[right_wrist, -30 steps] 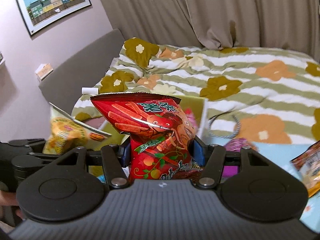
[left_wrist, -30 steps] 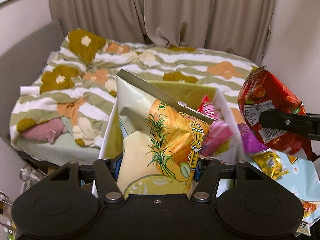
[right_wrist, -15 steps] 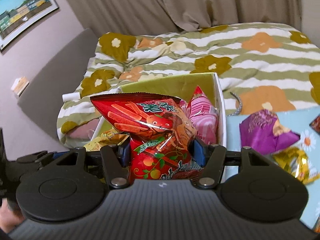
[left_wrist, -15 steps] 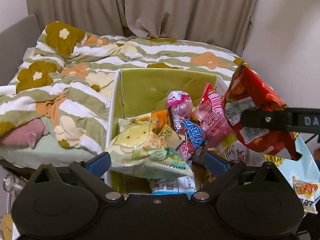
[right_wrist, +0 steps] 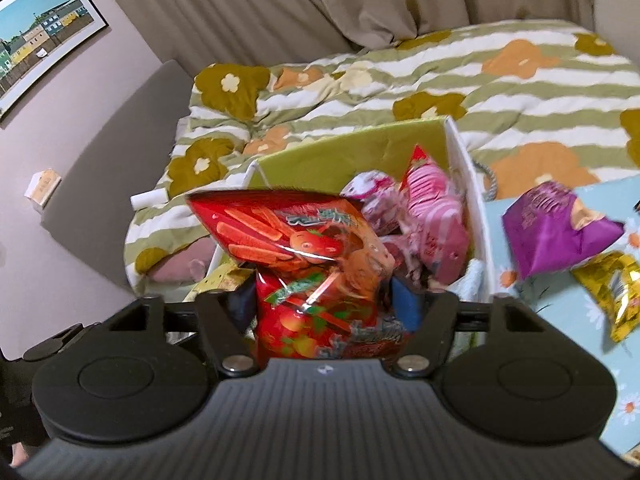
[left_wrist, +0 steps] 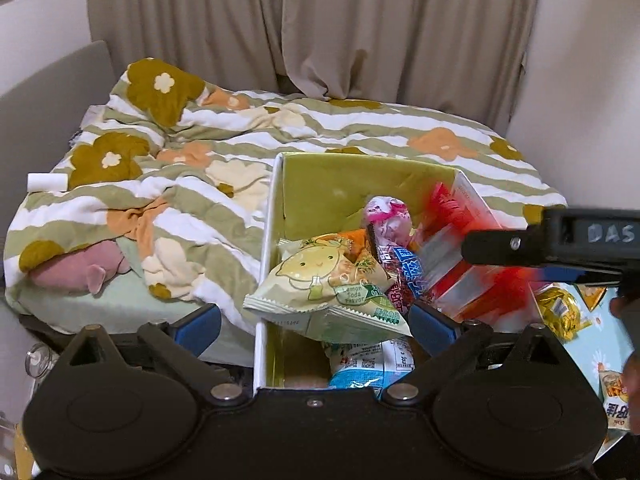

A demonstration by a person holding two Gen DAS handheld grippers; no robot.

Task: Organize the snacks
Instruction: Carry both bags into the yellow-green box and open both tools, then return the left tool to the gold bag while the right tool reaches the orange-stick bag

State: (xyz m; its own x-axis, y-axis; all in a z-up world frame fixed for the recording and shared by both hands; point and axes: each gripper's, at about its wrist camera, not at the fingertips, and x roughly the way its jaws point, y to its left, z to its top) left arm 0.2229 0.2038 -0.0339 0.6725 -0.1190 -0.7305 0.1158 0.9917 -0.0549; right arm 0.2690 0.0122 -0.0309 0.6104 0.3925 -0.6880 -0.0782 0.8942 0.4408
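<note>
Right claw (right_wrist: pixel 324 300) jaws have just been opening; red bag (right_wrist: pixel 316 276) sits loose between them, dropping into the box (left_wrist: pixel 352 184). Left claw (left_wrist: pixel 316 324) apart, its lemon bag (left_wrist: pixel 324 288) now in the box at 6 o'clock. Purple bag (right_wrist: pixel 556 228) waits at 3 o'clock.

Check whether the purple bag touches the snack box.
Apart. The right wrist view shows blue flowered cloth between the purple bag and the white-walled box.

Olive-lined white cardboard box (left_wrist: pixel 276 216). Pale yellow-green lemon-print snack bag (left_wrist: pixel 320 280). Red carrot-stick-print chip bag (right_wrist: pixel 316 264). Pink-striped snack packet (right_wrist: pixel 432 208). Purple foil bag (right_wrist: pixel 556 228). Gold foil packet (right_wrist: pixel 612 284). Green-white striped quilt with mustard and orange flowers (left_wrist: pixel 180 160). Beige curtain (left_wrist: pixel 320 28).
</note>
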